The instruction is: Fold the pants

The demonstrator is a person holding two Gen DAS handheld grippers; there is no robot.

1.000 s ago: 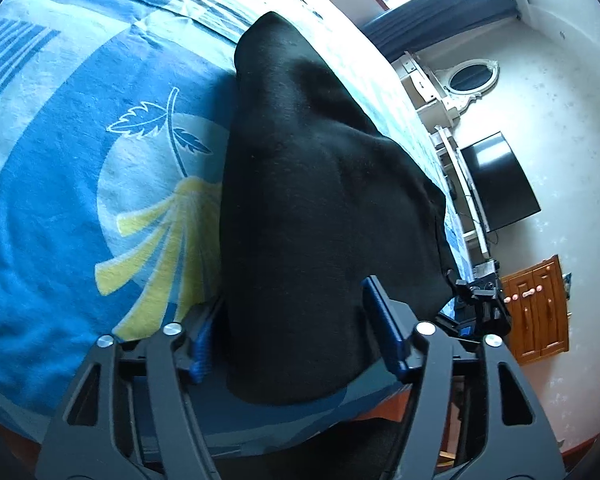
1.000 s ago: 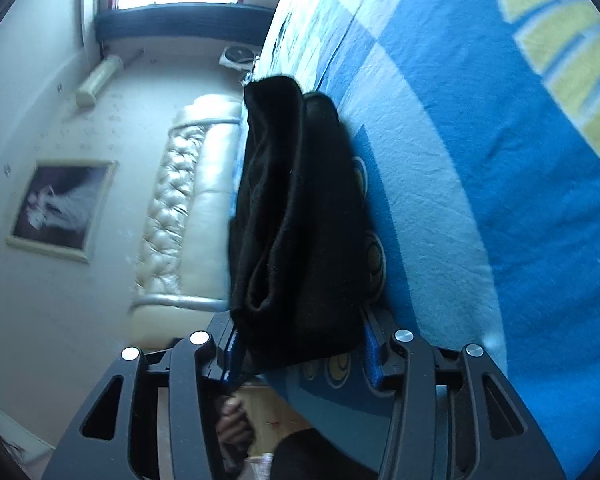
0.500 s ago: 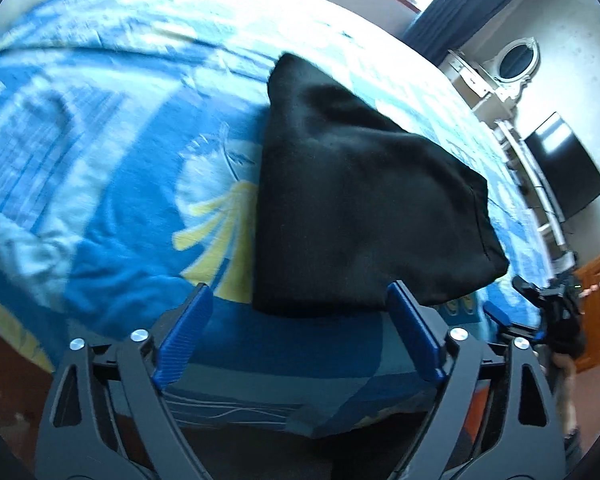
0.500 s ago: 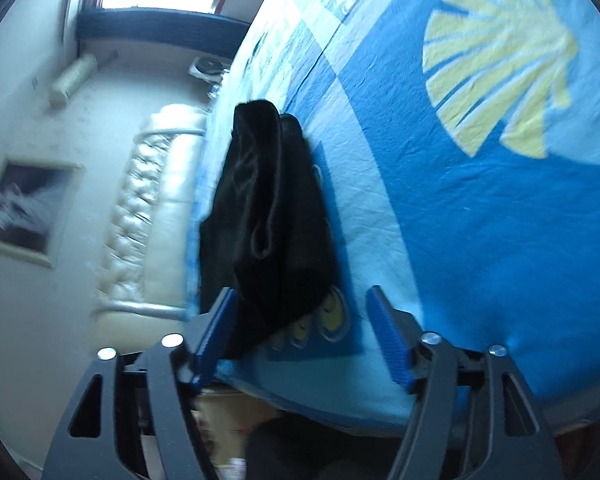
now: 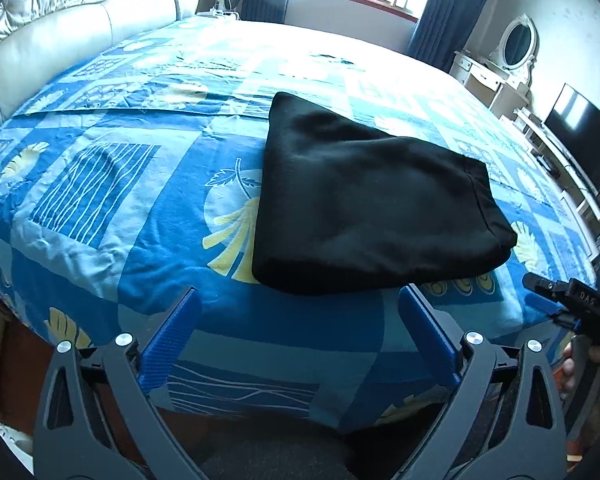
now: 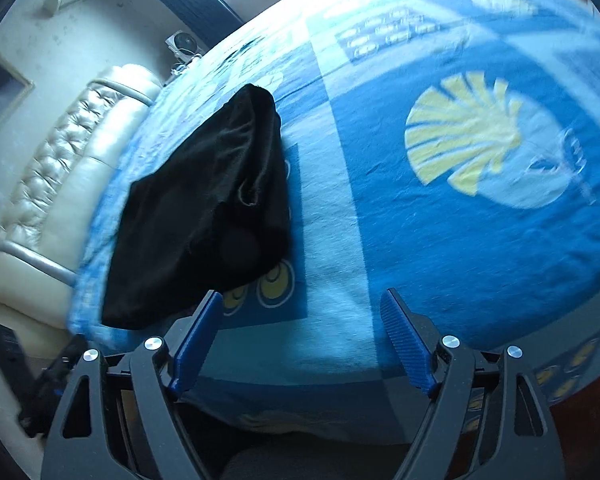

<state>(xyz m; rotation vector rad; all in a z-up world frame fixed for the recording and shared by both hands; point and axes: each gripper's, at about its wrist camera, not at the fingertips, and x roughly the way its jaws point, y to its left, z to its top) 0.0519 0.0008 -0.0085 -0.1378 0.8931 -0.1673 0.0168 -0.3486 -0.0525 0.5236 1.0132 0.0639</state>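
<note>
pants point(image 5: 364, 208): folded black bundle on bed point(image 5: 100, 208), near front edge | left claw point(image 5: 300, 344): released, empty, pants straight ahead just beyond tips | right claw point(image 6: 302, 340): released, empty, pants ahead-left | long axis: crosswise to left claw | nearer: left

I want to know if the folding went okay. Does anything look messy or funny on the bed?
Nothing big. The black pants lie folded in a compact bundle on the blue bedsheet. From the right wrist view, one layer's edge gapes a little, so the stack isn't perfectly flat. Both grippers are open and hold nothing.
</note>
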